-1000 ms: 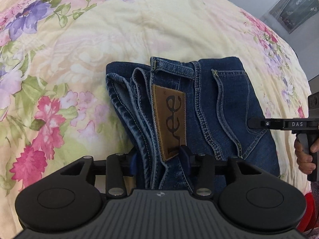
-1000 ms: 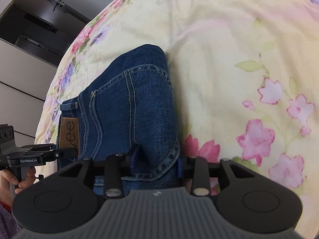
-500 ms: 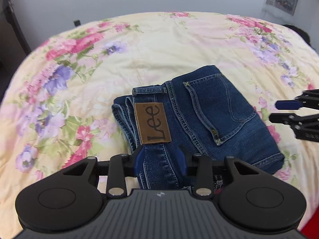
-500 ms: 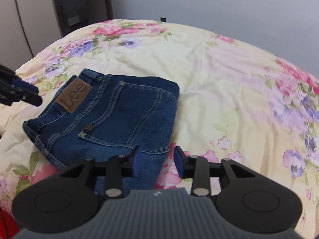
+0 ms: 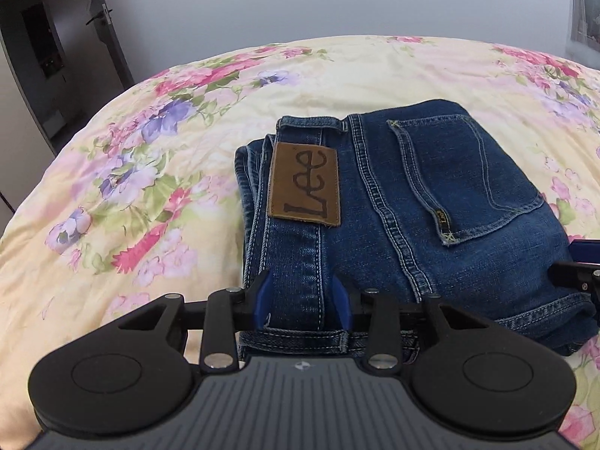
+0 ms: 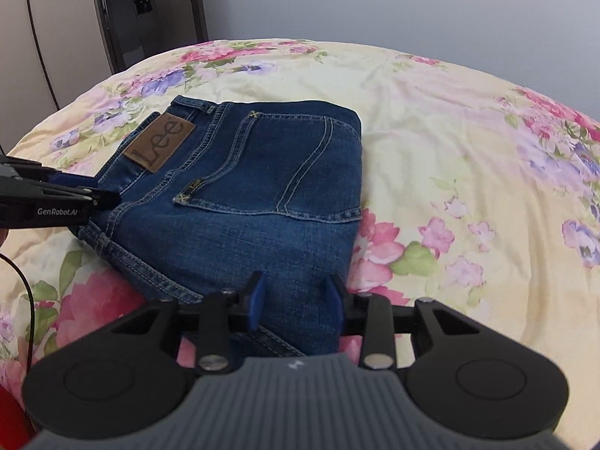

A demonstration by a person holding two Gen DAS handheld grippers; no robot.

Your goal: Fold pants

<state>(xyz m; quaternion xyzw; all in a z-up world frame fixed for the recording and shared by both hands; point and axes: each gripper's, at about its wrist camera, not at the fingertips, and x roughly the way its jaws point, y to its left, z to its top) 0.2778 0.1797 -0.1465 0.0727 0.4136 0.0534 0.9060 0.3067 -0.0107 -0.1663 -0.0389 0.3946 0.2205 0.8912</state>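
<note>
Dark blue jeans lie folded into a compact stack on the bed, with a brown Lee patch and a back pocket on top. They also show in the right wrist view. My left gripper is open, its blue fingers apart over the near waistband edge, holding nothing. My right gripper is open over the stack's near corner, holding nothing. The left gripper shows at the left edge of the right wrist view.
The jeans rest on a pale yellow floral bedspread that spreads around them. A grey wall stands behind the bed. A dark door and cabinets stand at the far left.
Both grippers have pulled back and risen away from the jeans. The views now look across the bed toward the wall. The folded stack stays in place.
</note>
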